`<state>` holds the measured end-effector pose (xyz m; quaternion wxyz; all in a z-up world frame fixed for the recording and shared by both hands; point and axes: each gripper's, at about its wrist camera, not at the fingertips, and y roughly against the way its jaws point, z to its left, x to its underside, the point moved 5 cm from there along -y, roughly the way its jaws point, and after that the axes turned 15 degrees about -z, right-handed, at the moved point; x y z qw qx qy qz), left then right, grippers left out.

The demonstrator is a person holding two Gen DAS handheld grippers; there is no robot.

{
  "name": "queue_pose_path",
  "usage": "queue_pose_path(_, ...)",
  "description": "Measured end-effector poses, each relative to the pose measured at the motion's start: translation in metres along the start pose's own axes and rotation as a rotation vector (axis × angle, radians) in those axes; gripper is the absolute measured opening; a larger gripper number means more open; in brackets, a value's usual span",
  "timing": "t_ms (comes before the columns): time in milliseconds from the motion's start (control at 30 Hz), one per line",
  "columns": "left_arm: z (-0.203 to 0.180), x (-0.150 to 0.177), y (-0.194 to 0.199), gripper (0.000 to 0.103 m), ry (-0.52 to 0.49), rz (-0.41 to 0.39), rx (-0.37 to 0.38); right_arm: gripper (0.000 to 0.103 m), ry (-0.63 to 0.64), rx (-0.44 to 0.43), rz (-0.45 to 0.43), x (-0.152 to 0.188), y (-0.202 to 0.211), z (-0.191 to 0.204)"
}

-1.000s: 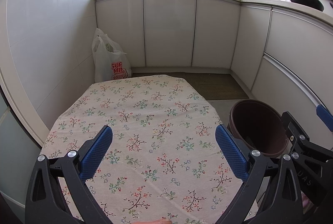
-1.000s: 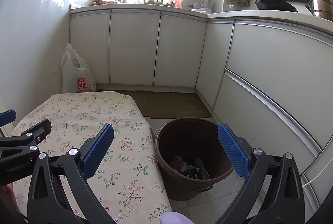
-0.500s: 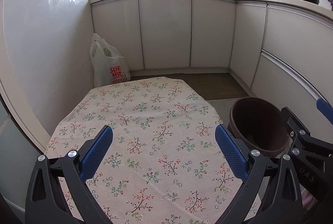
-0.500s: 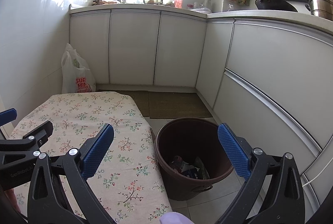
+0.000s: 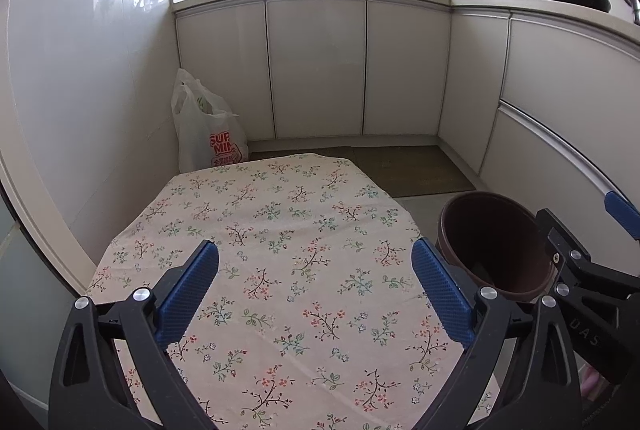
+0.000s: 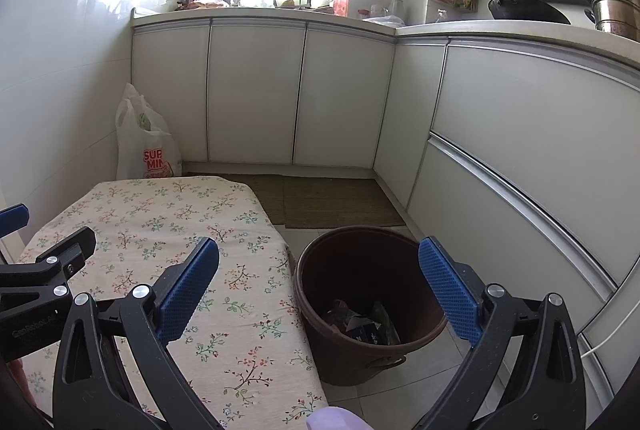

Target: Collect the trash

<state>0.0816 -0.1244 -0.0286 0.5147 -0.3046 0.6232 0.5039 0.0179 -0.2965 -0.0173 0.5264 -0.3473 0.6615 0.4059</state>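
A brown plastic bin (image 6: 370, 300) stands on the floor right of the table; it also shows in the left wrist view (image 5: 494, 240). Several pieces of trash (image 6: 360, 322) lie at its bottom. The table wears a floral cloth (image 5: 280, 270), and no trash shows on it. My left gripper (image 5: 316, 286) is open and empty above the cloth. My right gripper (image 6: 318, 286) is open and empty, held above the table edge and the bin. A bit of something lilac (image 6: 334, 420) shows at the bottom edge of the right wrist view.
A white plastic shopping bag (image 5: 206, 126) stands on the floor in the far left corner. White cabinets (image 6: 296, 94) line the back and right. A brown mat (image 6: 332, 200) lies on the floor before them. A wall (image 5: 80, 90) borders the table's left.
The left gripper has tilted up and drawn back a little, so more of the cabinets and window shows. The right gripper has barely moved. Both stay open.
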Motion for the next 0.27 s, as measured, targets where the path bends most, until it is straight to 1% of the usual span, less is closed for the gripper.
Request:
queue_pose_path(133,0.0049,0.0002,-0.0012,0.094,0.033,0.021,-0.002,0.096,-0.002,-0.001,0.002,0.0001,0.0002,0.0)
queue_pose_path(267,0.0081,-0.0003,-0.0017,0.094,0.05,0.022,-0.018,0.096,-0.001,-0.001,0.001,-0.0001,-0.0001,0.0002)
